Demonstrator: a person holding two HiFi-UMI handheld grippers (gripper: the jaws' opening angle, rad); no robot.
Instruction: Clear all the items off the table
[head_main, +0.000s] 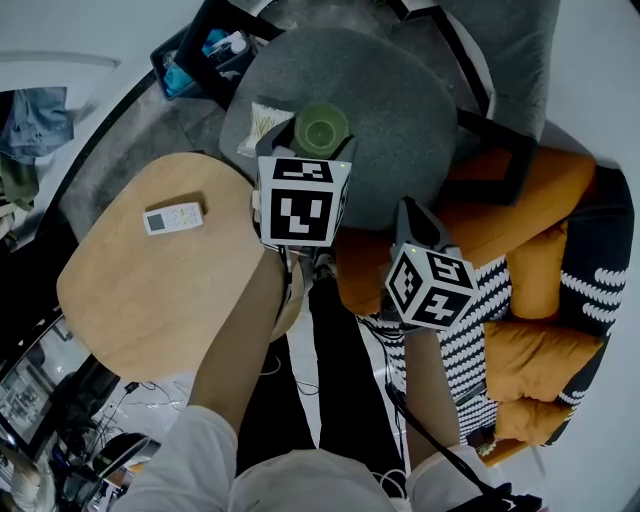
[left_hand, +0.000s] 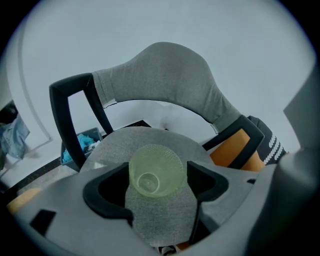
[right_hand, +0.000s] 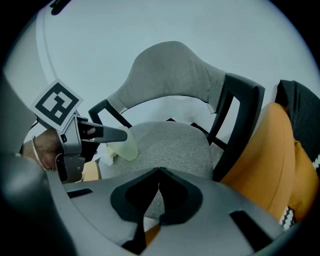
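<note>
A pale green ribbed cup (head_main: 322, 127) hangs over the round grey chair seat (head_main: 410, 120), and my left gripper (head_main: 315, 142) is shut on it. In the left gripper view the cup (left_hand: 156, 169) sits mouth-on between the two black jaws, over the grey seat. The right gripper view catches the same cup (right_hand: 122, 146) from the side in the left gripper (right_hand: 112, 136). My right gripper (head_main: 410, 215) is shut and empty, at the seat's near edge (right_hand: 170, 140). On the light wooden table (head_main: 140, 300) at the left lies a white remote-like device (head_main: 173, 217).
A white packet (head_main: 258, 125) lies on the chair seat's left edge. A dark basket (head_main: 200, 50) with blue things stands beyond the table. Orange and striped cushions (head_main: 540, 250) fill the right. The chair's grey back (left_hand: 170, 80) rises ahead.
</note>
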